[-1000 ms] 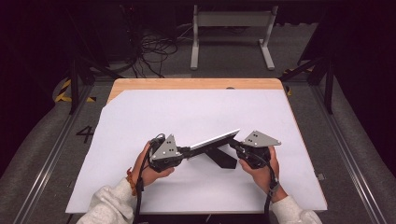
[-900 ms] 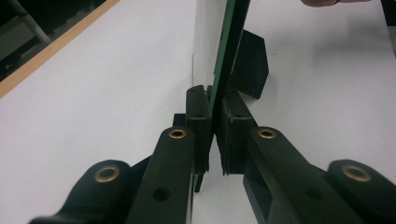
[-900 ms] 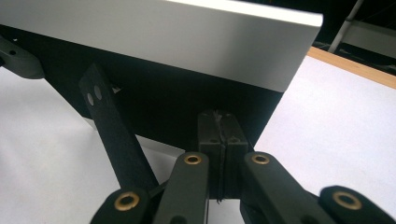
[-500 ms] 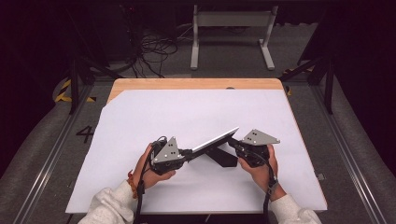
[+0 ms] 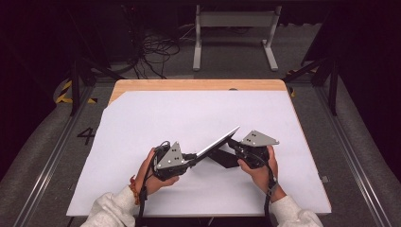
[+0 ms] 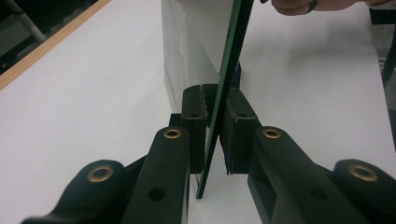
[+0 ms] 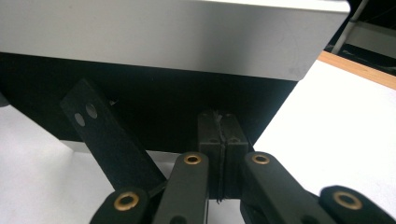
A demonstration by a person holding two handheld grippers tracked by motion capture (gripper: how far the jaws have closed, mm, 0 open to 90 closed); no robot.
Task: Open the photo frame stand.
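- Covering most of the wooden table [image 5: 142, 85], a white sheet [image 5: 156, 123] is seen, with a strip of bare wood left showing along the far edge and at the far left corner, where the sheet is cut at a slant.
- Grey carpeted floor [image 5: 42, 156] is seen around the table, with metal rails running along both sides.
- Beyond the table, a tangle of black cables [image 5: 156, 47] and a pale metal stand [image 5: 234, 21] are picked out against a dark room.
- Black-and-yellow hazard tape [image 5: 64, 94] is stuck to the floor at the left.
- A single marking can be read: the figure "4" [image 5: 86, 135] on the floor left of the table.
- No brand or label is made out on the panel or the grippers.
- At the near middle of the sheet, a thin flat panel [image 5: 218, 143] is held tilted, its right end raised, between the two hands.
- The left gripper [image 6: 212, 135] is clamped on the panel's lower edge, pads pressed to both faces, the green-edged panel seen standing edge-on between them.
- The right gripper [image 7: 219, 140] is seen with its pads pressed together against the panel's dark underside; whether a black hinged strut [image 7: 109, 140] is caught cannot be told.
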